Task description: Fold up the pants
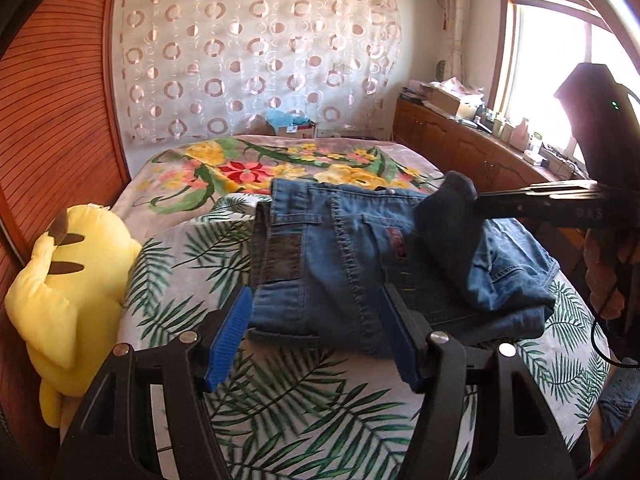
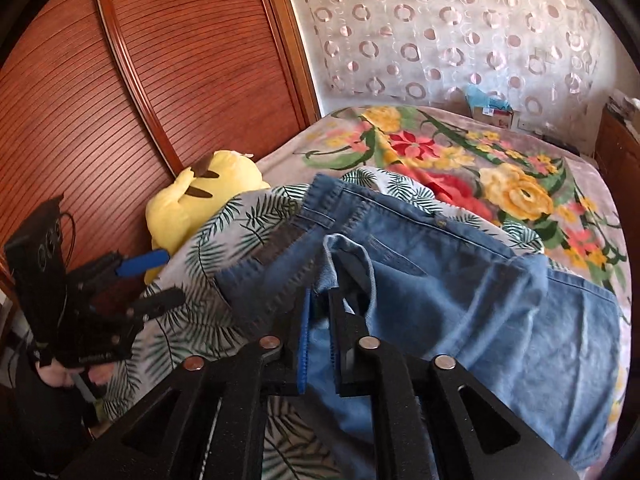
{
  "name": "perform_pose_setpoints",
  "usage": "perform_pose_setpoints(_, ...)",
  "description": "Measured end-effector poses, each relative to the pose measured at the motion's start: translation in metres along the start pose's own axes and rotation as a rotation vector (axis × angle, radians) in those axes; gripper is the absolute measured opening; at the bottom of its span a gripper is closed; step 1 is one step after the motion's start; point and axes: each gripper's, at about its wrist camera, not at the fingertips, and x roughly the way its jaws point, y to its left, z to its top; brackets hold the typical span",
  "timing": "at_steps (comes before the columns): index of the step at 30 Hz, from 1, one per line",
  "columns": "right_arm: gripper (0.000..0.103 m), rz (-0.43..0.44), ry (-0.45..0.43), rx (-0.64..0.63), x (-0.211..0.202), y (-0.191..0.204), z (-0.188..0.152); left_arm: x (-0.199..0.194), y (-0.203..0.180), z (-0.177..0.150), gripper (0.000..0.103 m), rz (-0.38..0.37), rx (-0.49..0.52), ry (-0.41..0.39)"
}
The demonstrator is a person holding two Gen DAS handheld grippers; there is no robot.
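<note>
Blue jeans (image 1: 328, 264) lie partly folded on the leaf-print sheet (image 1: 304, 392) of the bed, waistband toward the far side. My left gripper (image 1: 316, 316) is open, its blue pads (image 1: 230, 332) just in front of the near edge of the jeans, holding nothing. My right gripper (image 2: 322, 312) is shut on a fold of the jeans' leg fabric (image 2: 352, 264) and lifts it over the pile. It shows in the left wrist view (image 1: 452, 200) coming in from the right, cloth draped over its tip. The left gripper shows in the right wrist view (image 2: 148, 276).
A yellow plush toy (image 1: 68, 288) sits at the bed's left edge against a wooden slatted wardrobe (image 1: 52, 120). A floral blanket (image 1: 280, 168) covers the far bed. A wooden cabinet (image 1: 460, 140) with clutter stands under the window at right.
</note>
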Motion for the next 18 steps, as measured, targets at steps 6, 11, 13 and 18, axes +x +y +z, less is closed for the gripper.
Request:
perform_pose_setpoints(6, 0.033, -0.034, -0.015, -0.035, -0.031, -0.007, -0.009, 0.015, -0.023, 0.007, 0.066, -0.035, 0.024, 0.006)
perform_pose_setpoints(11, 0.034, -0.093, 0.025, 0.004, -0.02, -0.018, -0.019, 0.033, -0.034, 0.008, 0.066, -0.034, 0.047, 0.037)
perform_pose_setpoints(13, 0.034, -0.116, 0.042, 0.025, -0.011, -0.022, -0.02, 0.041, -0.033, 0.009, 0.066, -0.032, 0.047, 0.052)
perform_pose_setpoints(18, 0.034, -0.097, 0.058, 0.084, 0.002, -0.029, -0.021, 0.062, -0.034, 0.01, 0.066, -0.045, 0.076, 0.095)
